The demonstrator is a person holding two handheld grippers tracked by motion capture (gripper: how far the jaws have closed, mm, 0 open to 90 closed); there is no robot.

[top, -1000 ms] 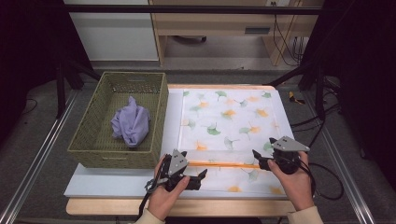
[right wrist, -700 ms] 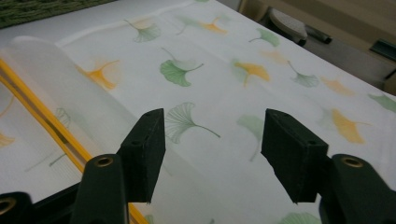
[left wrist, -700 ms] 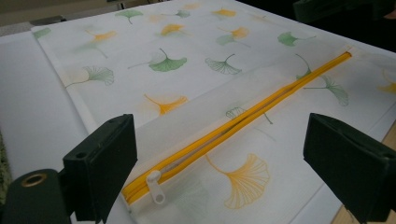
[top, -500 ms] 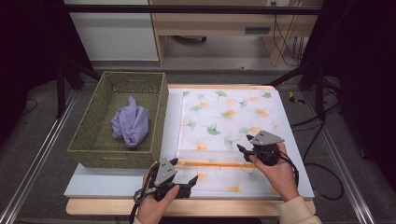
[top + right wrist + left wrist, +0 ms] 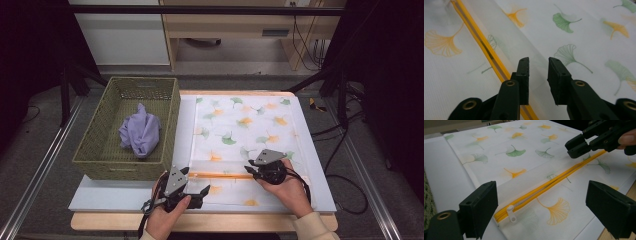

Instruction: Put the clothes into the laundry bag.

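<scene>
On the left side of the tabletop (image 5: 300,197) stands a green woven basket (image 5: 105,165), and inside it lies one crumpled lilac cloth (image 5: 140,134), bunched toward the basket's right wall. Just beside the basket, spread flat over the middle and right of the tabletop, is a white zippered fabric cover (image 5: 240,125) printed with green and orange ginkgo leaves. Its yellow zipper (image 5: 544,187) runs parallel to the near edge, with the white pull (image 5: 510,213) at its left end. The left claw (image 5: 192,189) sits near the near-left corner of the cover, its jaws wide apart and empty, straddling the pull end without touching it. The right claw (image 5: 538,75) is low over the cover just beside the zipper; its jaws have just been closing and now stand narrowly apart, with a raised fold of cloth between them, not visibly pinched.
</scene>
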